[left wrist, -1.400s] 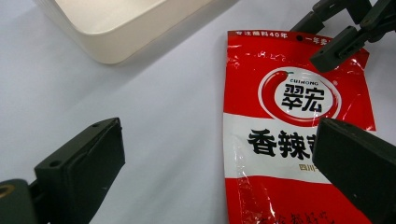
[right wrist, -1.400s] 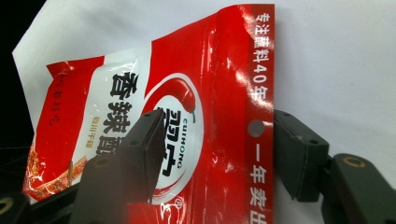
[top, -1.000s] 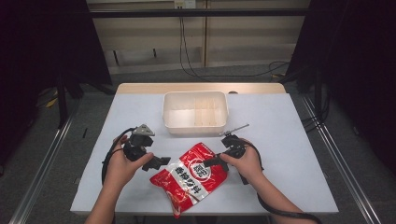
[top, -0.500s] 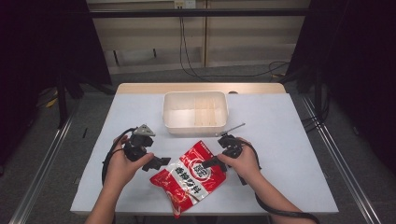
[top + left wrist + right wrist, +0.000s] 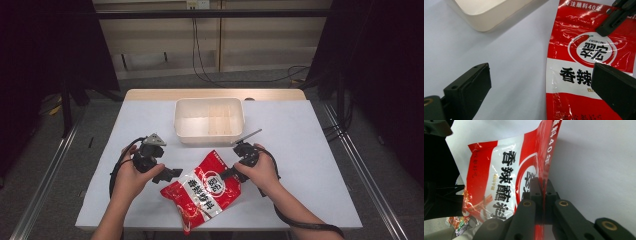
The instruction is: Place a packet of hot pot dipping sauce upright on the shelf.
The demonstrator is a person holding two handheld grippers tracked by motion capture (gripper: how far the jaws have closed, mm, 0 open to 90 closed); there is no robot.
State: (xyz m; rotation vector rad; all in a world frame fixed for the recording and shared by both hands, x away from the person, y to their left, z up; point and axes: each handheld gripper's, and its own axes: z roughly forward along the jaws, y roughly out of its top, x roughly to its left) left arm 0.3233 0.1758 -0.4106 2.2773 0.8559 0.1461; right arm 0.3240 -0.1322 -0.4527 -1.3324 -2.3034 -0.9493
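A red and white snack packet (image 5: 204,192) printed with black Chinese characters lies near the front edge of the pale bench (image 5: 310,165), about midway between its left and right sides, with one end reaching close to that front edge. The right gripper (image 5: 231,173) has just been closing, and its two black jaws are now pinched together on the packet's right-hand edge, the thin foil caught between the pads, as the right gripper view shows with the packet (image 5: 504,180) rising out of the clamp. The right hand (image 5: 257,170) holds that gripper from the right side of the packet. The left gripper (image 5: 170,174) sits just beside the packet's left edge, its jaws standing wide apart and pressing on nothing; in the left gripper view one pad is over bare bench and the other hangs over the printed face of the packet (image 5: 584,65). The left hand (image 5: 131,172) grips it near the bench's left front. Behind the packet, toward the middle of the bench, stands a cream plastic tub (image 5: 180,125), apart from the packet and both grippers. A black cable (image 5: 116,172) loops from the left gripper.
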